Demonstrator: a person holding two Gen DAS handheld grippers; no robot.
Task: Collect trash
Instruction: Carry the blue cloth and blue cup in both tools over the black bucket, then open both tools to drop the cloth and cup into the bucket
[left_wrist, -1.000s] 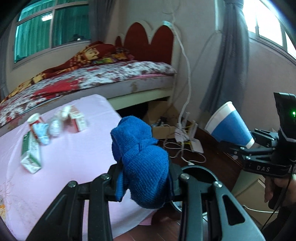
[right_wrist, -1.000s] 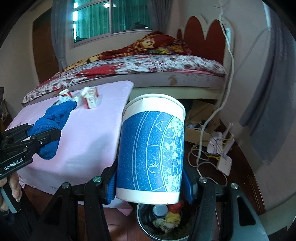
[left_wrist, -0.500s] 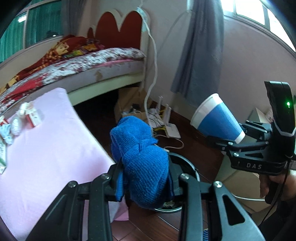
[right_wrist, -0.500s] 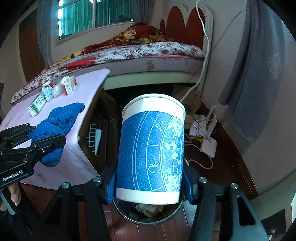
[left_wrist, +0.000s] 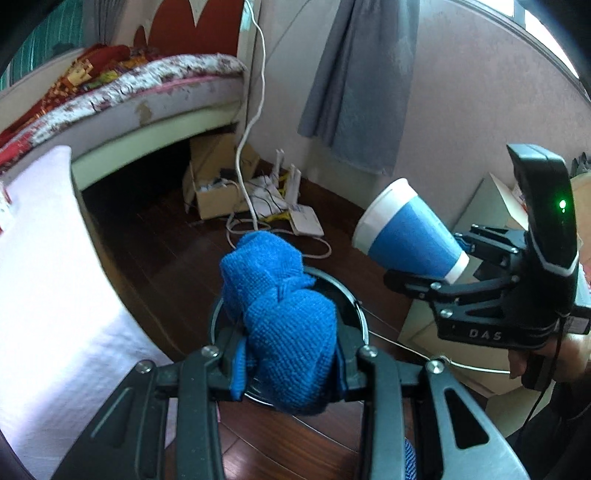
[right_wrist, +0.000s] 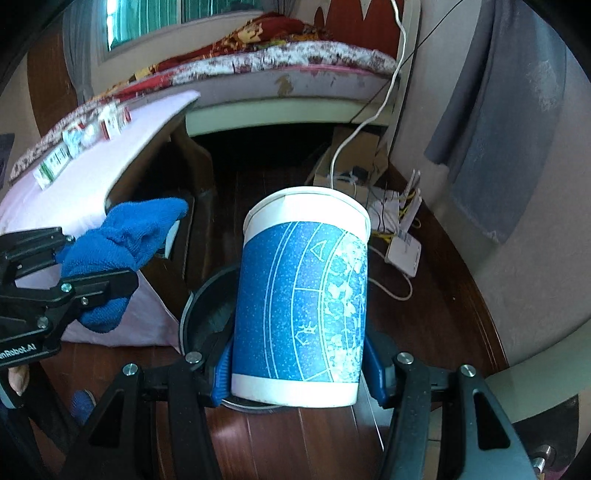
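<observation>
Nearest my left camera, my left gripper (left_wrist: 288, 363) is clamped on a bunched blue knitted cloth (left_wrist: 280, 317), which bulges up and forward between the two fingers and hangs directly over a round black trash bin (left_wrist: 354, 295) on the dark wood floor (left_wrist: 166, 266); the cloth hides the bin's inside from this side. In my right camera, my right gripper (right_wrist: 299, 373) squeezes a white paper cup (right_wrist: 303, 295) near its base between blue pads (right_wrist: 221, 369), the cup standing nearly upright with its mouth away from me, wrapped in a blue band printed with pale arcs, a small triangle and leaf-like patterns; I cannot see into it. It is held above the same bin, whose rim (right_wrist: 192, 306) curves out to the cup's left, and what lies in the bin I cannot tell. I read "DAS" on the right gripper body in the left view, a green light glowing above it, and "enRobot.AI" on the left gripper body in the right view. Beside the bin is a table under a pink cloth (right_wrist: 110, 155), with small cartons (right_wrist: 110, 122) in a row at its far end, their print too blurred to read. Farther off, a white router (left_wrist: 295, 218) and tangled cables (left_wrist: 255, 110) lie beside a cardboard box (left_wrist: 218, 184) that holds more wiring, below a bed (right_wrist: 277, 74) with a floral mattress and a grey curtain (left_wrist: 362, 81).
</observation>
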